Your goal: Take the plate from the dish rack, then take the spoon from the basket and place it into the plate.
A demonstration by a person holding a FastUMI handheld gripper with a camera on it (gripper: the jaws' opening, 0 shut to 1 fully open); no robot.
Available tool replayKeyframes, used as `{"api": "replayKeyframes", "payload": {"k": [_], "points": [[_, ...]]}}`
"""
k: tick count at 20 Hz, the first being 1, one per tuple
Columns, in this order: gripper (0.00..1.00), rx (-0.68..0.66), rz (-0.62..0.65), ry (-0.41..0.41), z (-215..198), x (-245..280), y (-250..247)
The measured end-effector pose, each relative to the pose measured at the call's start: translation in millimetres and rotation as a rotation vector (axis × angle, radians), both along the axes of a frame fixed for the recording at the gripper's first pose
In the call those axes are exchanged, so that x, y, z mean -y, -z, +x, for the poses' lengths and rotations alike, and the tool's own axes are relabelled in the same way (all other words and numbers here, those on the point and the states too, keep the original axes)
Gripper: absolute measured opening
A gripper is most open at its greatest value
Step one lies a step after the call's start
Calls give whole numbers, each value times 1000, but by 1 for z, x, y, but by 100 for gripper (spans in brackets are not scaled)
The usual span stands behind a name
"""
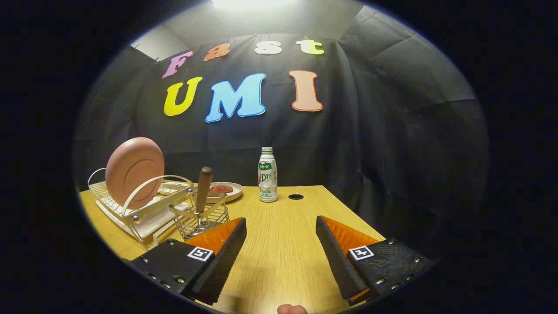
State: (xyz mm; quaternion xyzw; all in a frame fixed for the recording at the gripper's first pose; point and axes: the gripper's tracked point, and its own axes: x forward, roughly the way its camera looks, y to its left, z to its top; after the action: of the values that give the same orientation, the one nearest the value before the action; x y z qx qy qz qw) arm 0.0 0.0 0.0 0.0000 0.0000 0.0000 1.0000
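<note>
gripper (281, 244) fingers spread, holding nothing, over bare table (283, 226) | plate (134, 172) stands on edge in rack (144, 209), ahead and left of left finger, face toward the gripper | spoon (203, 188) handle-up in basket (200, 218), just beyond left fingertip | judged next: swing left to plate rim

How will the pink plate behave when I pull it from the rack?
The plate stands on edge in the rack, so it is probably rigid and may roll or tip once freed. Its smooth face could slip between the fingers. The gripper is open above the bare table, well short of it.
</note>
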Motion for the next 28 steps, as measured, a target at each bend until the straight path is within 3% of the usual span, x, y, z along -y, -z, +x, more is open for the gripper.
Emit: {"api": "replayKeyframes", "payload": {"k": [3,7,14,19,28], "points": [[98,73,30,48,9,13,-42],[97,140,8,72,-8,21,-113],[97,125,-42,82,-51,-8,-193],[97,107,-74,18,-71,-68,-237],[97,49,-78,-77,-60,-190,-257]]}}
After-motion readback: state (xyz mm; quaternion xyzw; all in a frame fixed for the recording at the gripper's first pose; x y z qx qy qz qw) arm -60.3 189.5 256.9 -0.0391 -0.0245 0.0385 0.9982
